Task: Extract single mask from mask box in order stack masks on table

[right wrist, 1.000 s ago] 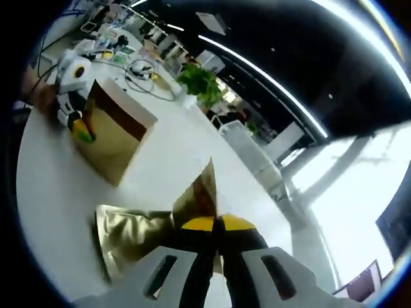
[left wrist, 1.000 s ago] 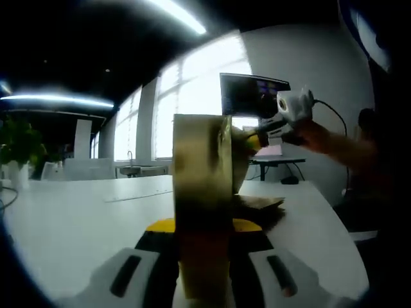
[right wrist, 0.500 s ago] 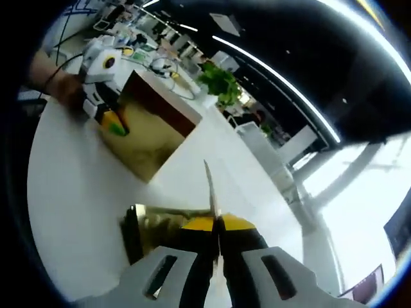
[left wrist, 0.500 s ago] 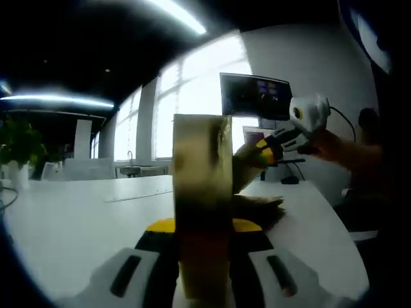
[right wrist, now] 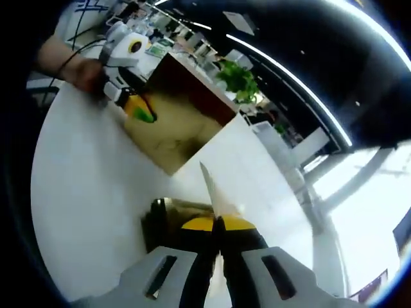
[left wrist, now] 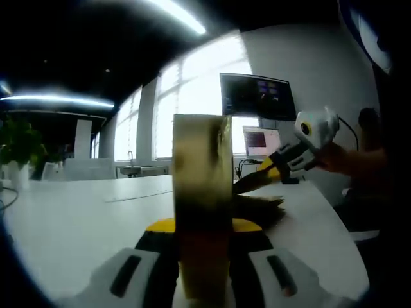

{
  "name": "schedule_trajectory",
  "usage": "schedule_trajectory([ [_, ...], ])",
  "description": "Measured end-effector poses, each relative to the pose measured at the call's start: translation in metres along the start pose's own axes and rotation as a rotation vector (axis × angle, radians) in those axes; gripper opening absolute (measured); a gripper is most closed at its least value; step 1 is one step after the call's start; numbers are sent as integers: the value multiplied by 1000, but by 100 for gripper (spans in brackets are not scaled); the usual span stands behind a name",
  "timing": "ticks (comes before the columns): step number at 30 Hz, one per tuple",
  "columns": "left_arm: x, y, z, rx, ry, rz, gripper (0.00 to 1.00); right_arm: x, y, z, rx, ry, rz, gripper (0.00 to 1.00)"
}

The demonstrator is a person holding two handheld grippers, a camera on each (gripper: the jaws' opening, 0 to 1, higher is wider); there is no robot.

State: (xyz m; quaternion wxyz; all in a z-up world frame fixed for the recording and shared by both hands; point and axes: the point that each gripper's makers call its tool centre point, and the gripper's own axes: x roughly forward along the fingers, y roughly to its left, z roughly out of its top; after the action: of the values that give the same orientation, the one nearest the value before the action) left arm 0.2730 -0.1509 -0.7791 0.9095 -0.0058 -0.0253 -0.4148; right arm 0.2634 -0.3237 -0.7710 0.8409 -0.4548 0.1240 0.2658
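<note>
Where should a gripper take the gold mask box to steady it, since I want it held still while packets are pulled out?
Probably across its narrow width, as the left gripper does now: its jaws are shut on the mask box from the side away from the right gripper, which holds a gold packet edge-on. The box stands upright on the table, so its flat side faces suit the pads.

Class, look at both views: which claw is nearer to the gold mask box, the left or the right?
Left. The left claw is shut on the gold mask box, clamping its edge. The right claw is apart from it, holding one thin gold packet above the pile of packets on the white table.
</note>
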Motion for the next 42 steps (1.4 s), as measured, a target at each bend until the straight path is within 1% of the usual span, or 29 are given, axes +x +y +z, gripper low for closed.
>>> schedule_trajectory([
  [5,0,1,0,-1,0,1,31,5,4,-10,45,-3,5,0],
  [17,0,1,0,-1,0,1,31,7,11,-12,70,-7,37,0],
  [22,0,1,0,-1,0,0,31,8,17,-10,90,-7,54,5],
  [29,0,1,0,-1,0,0,31,7,19,-14,109,-4,68,13],
  [37,0,1,0,-1,0,0,31,3,23,-17,171,-12,101,18],
  [39,0,1,0,-1,0,0,31,3,24,-18,206,-23,106,19],
  [41,0,1,0,-1,0,0,31,1,25,-16,261,-47,118,21],
  [42,0,1,0,-1,0,0,31,1,25,-15,275,-53,118,21],
])
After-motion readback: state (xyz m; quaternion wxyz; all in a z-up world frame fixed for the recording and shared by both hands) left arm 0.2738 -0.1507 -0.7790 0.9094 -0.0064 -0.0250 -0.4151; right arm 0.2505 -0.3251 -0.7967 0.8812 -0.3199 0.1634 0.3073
